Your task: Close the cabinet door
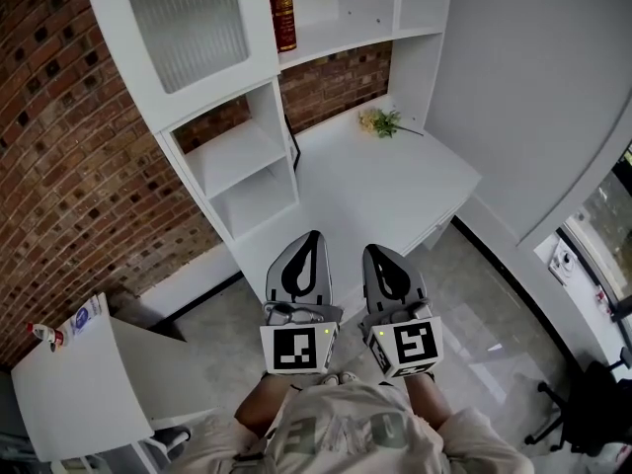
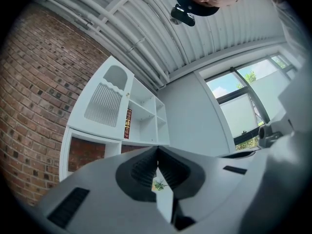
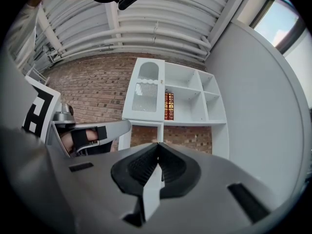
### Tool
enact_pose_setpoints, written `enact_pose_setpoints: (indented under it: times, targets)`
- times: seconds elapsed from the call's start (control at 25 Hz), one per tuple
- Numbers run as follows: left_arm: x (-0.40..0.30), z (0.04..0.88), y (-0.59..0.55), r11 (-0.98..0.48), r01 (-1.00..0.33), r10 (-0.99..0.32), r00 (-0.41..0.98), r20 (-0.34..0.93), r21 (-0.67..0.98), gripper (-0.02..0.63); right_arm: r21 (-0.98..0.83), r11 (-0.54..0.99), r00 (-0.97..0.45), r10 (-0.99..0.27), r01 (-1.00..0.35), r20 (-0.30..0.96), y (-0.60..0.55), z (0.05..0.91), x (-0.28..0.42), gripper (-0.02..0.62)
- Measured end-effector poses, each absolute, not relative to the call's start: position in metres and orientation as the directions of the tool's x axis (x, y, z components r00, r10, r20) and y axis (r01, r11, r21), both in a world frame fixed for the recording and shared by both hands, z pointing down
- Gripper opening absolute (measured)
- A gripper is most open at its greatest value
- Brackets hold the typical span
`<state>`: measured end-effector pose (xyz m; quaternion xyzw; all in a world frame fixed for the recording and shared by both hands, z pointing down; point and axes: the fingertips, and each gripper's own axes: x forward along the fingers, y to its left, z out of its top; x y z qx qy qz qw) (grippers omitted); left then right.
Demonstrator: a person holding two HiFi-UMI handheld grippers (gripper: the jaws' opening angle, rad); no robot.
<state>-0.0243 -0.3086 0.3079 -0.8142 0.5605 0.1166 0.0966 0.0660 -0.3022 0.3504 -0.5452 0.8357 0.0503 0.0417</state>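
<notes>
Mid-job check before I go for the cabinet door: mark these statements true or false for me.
1. The left gripper and the right gripper are both shut with nothing between the jaws. True.
2. A small plant sits on the desk. True.
3. The red book lies flat on the desk. False: it stands upright on a shelf, right beside the cabinet door.
4. The left gripper touches the cabinet door. False: both grippers are well short of it, near the desk's front edge.
</notes>
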Motion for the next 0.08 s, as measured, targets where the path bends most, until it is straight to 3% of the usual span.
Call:
enact_pose_setpoints:
  times: [0.08]
  targets:
    - [-0.0230, 0.3008, -0.3108, -0.355, -0.934, -0.885, 0.345, -0.313, -0.027, 0.012, 0.040, 0.401, -0.403, -0.905, -0.915, -0.137, -0.3053, 0.3467, 0.0650, 0.017]
